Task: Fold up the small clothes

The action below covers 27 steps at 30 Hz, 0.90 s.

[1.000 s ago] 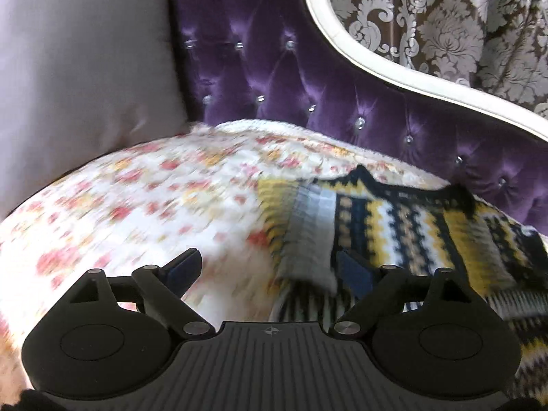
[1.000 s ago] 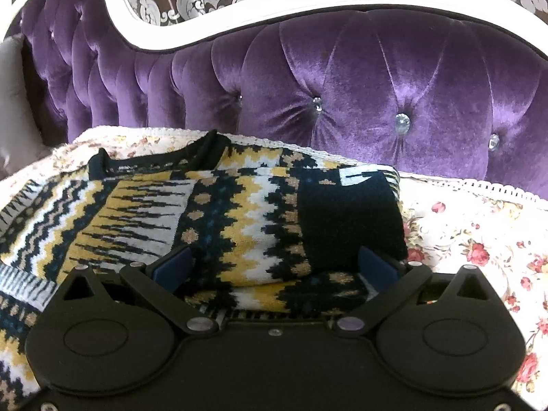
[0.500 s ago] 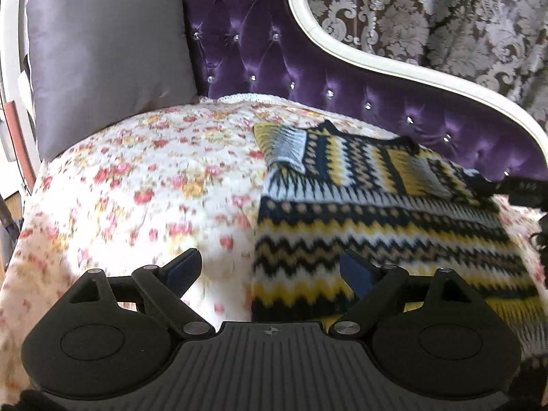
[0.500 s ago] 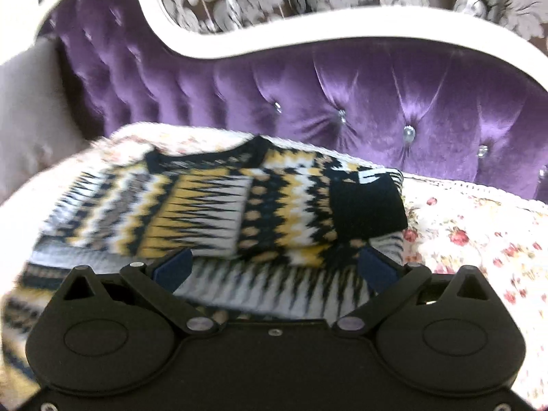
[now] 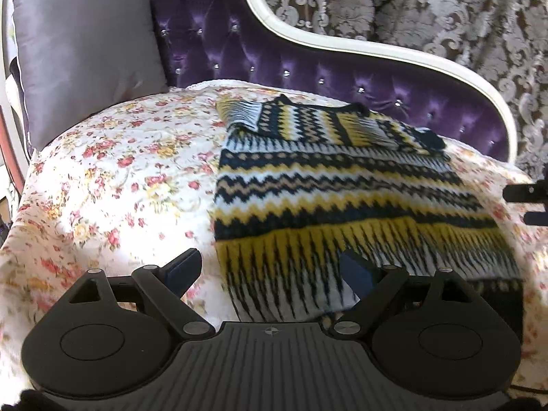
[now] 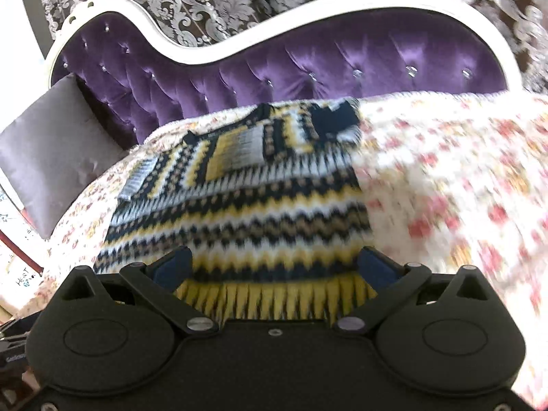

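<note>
Both your grippers spread, holding nothing — left gripper (image 5: 270,267) and right gripper (image 6: 275,267) hover over hem of yellow-black-white zigzag knit sweater (image 5: 342,185), flat on floral bedspread (image 5: 120,171), sleeves folded in — hem fold likely next.

Sweater (image 5: 342,198): navy, yellow, white, tan zigzag bands. Coverlet (image 5: 113,178): cream, red-pink roses. Sofa back (image 6: 308,65): purple tufted, white frame. Cushion (image 5: 85,51), 10 o'clock: plain grey. Curtain (image 5: 428,7): brown-silver damask.

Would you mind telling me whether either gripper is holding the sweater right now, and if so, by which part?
Nothing is held. The left gripper and right gripper both have their jaws open above the sweater, gripping no part of it.
</note>
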Tool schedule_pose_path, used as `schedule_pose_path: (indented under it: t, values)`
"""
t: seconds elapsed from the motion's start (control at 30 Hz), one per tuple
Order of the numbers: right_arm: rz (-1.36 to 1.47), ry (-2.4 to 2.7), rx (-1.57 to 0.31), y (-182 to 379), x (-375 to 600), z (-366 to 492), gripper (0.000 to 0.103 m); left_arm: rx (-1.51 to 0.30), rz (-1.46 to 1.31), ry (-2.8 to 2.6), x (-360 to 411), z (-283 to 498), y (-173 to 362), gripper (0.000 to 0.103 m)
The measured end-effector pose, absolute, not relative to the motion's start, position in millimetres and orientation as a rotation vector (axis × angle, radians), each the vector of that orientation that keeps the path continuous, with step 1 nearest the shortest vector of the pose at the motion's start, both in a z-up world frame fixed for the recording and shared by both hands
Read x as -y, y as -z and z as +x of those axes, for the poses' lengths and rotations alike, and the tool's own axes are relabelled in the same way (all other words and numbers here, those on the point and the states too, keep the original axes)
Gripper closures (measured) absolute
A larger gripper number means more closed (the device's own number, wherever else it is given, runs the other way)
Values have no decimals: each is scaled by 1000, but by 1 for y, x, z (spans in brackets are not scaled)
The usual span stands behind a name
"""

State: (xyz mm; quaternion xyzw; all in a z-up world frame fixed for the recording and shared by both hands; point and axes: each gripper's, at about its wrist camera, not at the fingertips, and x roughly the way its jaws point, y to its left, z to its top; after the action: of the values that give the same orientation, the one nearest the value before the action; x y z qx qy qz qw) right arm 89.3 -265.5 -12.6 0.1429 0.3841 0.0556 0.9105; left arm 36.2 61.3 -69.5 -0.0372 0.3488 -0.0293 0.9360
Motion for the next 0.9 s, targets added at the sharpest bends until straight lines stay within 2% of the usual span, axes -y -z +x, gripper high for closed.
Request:
schedule_pose_path:
  t: [0.47,0.9]
  values:
    - [352,-53,-869,24,271,4,0,-715,-18,96,-51,-12,78,15]
    - [434,-83,-1051,60,270,9,0,-725,-27,96,-53,-15,81,15]
